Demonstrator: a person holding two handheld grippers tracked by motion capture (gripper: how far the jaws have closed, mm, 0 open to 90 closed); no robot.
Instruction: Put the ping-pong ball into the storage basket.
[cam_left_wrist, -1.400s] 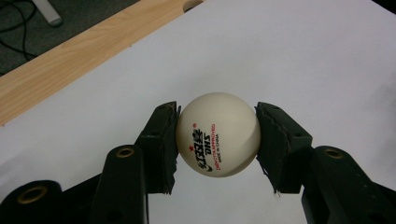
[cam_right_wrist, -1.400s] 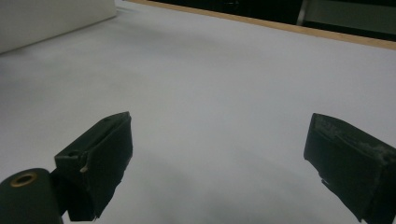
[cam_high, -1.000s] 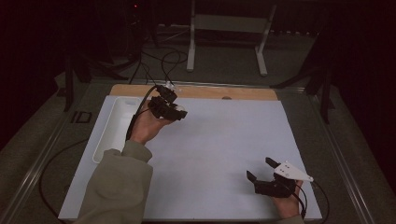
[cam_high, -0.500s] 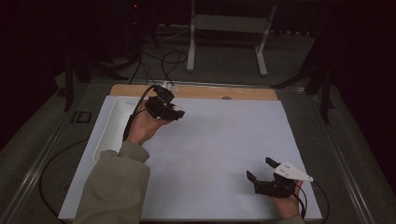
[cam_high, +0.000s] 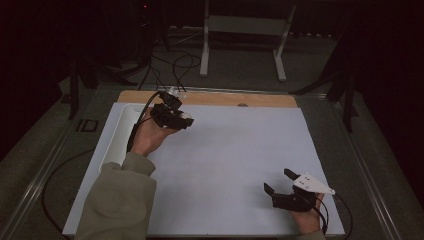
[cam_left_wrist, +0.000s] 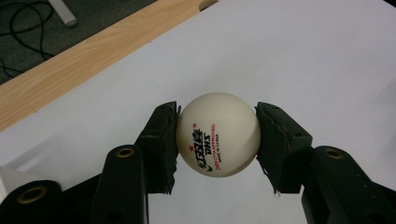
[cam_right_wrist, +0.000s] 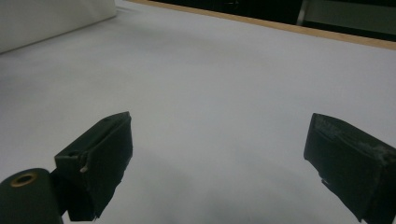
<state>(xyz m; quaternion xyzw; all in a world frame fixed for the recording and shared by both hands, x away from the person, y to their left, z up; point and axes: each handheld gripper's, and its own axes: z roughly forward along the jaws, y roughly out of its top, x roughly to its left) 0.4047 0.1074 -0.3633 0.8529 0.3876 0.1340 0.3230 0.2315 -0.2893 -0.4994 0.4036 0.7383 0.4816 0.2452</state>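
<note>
Left gripper view has the left gripper clamped on a white table tennis ball, one black pad against each side, held above the white sheet near the wooden table edge. High view puts the right gripper at the sheet's near right corner, its jaws spread wide with nothing between them.

From above, you work in a dim room: the white table sheet takes what light there is, and the floor and background fall nearly black. Your left gripper view is bright and sharp, with crisp print on the ball. Your right gripper view is greyer, with softly blurred near jaws and faint shadows beneath.
</note>
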